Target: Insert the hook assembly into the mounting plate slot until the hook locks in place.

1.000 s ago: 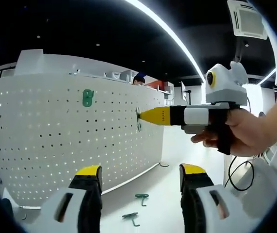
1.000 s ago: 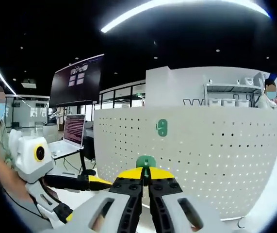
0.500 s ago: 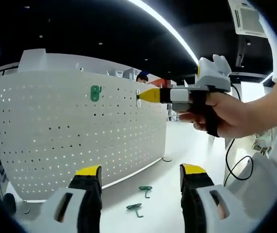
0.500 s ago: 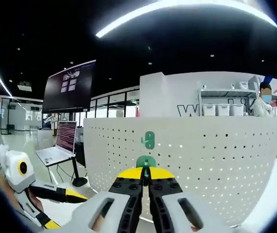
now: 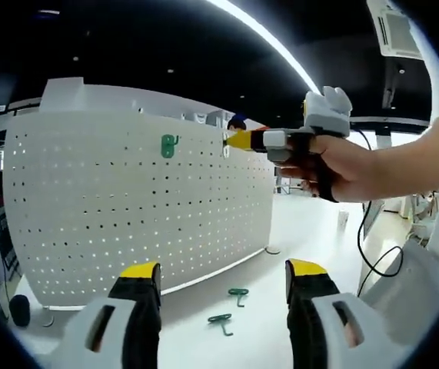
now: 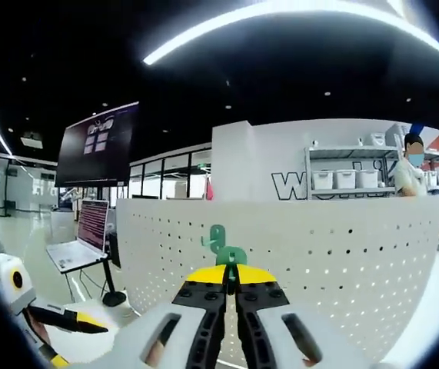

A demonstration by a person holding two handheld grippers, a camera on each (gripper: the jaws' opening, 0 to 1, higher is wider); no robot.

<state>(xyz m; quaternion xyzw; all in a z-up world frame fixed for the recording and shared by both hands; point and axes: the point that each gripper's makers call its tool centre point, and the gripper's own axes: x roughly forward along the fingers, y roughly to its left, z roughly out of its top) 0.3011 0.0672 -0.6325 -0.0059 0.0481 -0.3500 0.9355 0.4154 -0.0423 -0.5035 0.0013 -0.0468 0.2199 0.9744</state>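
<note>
While the right claw (image 6: 231, 286) pinches a green hook (image 6: 231, 256) between its pressed-together jaws, it holds that hook up at the top rows of the white pegboard (image 6: 342, 261), straight ahead of its tips. In the left gripper view the same claw (image 5: 231, 139) comes in from the side with its tips at the board's face; contact cannot be confirmed. A second green hook (image 5: 169, 145) already hangs just beside it on the same row. The left claw (image 5: 223, 278) stands spread, holding nothing, low and well back from the board. Two spare hooks (image 5: 229, 307) lie on the table beyond its jaws. Judgement: the right hand is nearer and a straight push forward is what remains.
</note>
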